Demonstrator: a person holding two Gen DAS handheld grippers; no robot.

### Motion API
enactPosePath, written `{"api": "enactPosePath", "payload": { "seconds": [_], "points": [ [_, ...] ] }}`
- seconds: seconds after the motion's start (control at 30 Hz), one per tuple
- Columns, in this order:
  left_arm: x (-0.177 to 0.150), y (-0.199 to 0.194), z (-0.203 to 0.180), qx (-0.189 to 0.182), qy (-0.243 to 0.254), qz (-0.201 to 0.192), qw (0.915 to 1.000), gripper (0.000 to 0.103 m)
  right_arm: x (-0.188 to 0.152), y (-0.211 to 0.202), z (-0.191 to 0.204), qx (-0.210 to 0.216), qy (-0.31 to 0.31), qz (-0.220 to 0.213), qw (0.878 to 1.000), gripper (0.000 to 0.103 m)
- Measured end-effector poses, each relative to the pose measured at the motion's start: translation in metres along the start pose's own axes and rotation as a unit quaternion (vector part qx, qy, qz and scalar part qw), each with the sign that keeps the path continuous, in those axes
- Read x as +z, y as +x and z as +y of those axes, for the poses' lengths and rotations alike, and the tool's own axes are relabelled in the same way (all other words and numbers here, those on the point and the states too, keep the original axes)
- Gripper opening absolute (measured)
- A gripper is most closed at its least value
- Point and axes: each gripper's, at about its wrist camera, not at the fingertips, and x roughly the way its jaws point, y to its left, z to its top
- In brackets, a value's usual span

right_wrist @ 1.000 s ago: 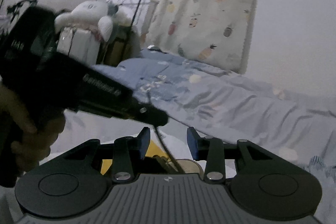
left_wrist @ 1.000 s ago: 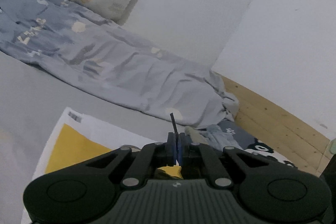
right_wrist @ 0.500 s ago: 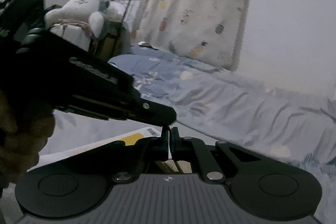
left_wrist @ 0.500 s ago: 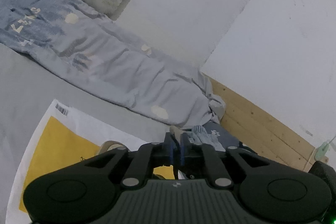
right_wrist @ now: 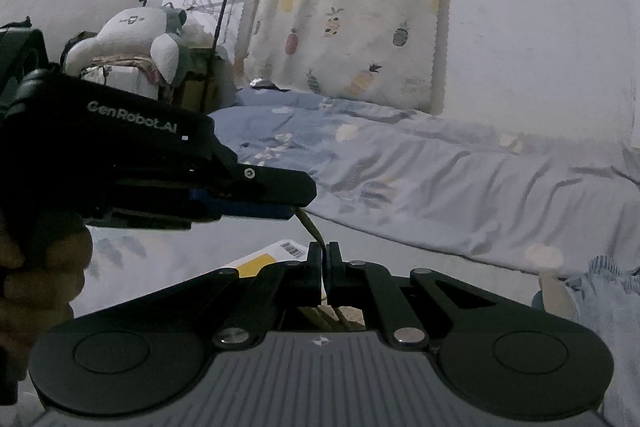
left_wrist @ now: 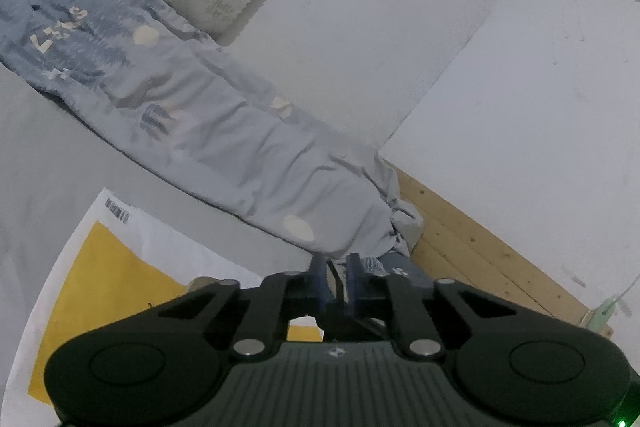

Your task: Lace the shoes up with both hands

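My right gripper (right_wrist: 324, 254) is shut on a thin dark shoelace (right_wrist: 310, 227). The lace runs up and left from it to the tip of my left gripper (right_wrist: 299, 203), seen from the side just above. In the left wrist view my left gripper (left_wrist: 335, 269) has a narrow gap between its blue pads. Its jaws are closing, and the lace (left_wrist: 335, 277) hangs in the gap without being pinched. The shoe is almost hidden under both grippers; only a tan edge (left_wrist: 202, 283) and tan strips (right_wrist: 320, 315) show.
A yellow and white mailer bag (left_wrist: 100, 287) lies under the shoe on the grey sheet. A blue-grey duvet (left_wrist: 208, 131) stretches behind, with a pineapple curtain (right_wrist: 352, 7) and a plush toy (right_wrist: 136, 39) further back. A wooden bed frame (left_wrist: 480, 255) runs at right. A hand (right_wrist: 40, 287) holds the left gripper.
My right gripper's jaws went from open to shut on the lace. My left gripper, pinching the lace a second ago, now shows a small gap. Both views rolled slightly.
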Motion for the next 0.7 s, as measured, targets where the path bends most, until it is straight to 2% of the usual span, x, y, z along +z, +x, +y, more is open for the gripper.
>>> {"api": "enactPosePath", "payload": {
  "seconds": [0.23,0.57,0.7],
  "points": [
    [0.001,-0.002,0.002,0.005,0.001,-0.008,1.0,0.0,0.002,0.002,0.003,-0.006,-0.015,0.006,1.0,0.002],
    [0.0,0.001,-0.001,0.01,0.019,0.009,0.9997,0.0,-0.001,0.002,0.024,-0.018,-0.076,-0.005,0.997,0.006],
    [-0.002,0.003,-0.004,0.011,0.033,0.018,0.9992,0.0,-0.001,0.002,0.025,-0.017,-0.077,-0.01,0.997,0.006]
  ]
}}
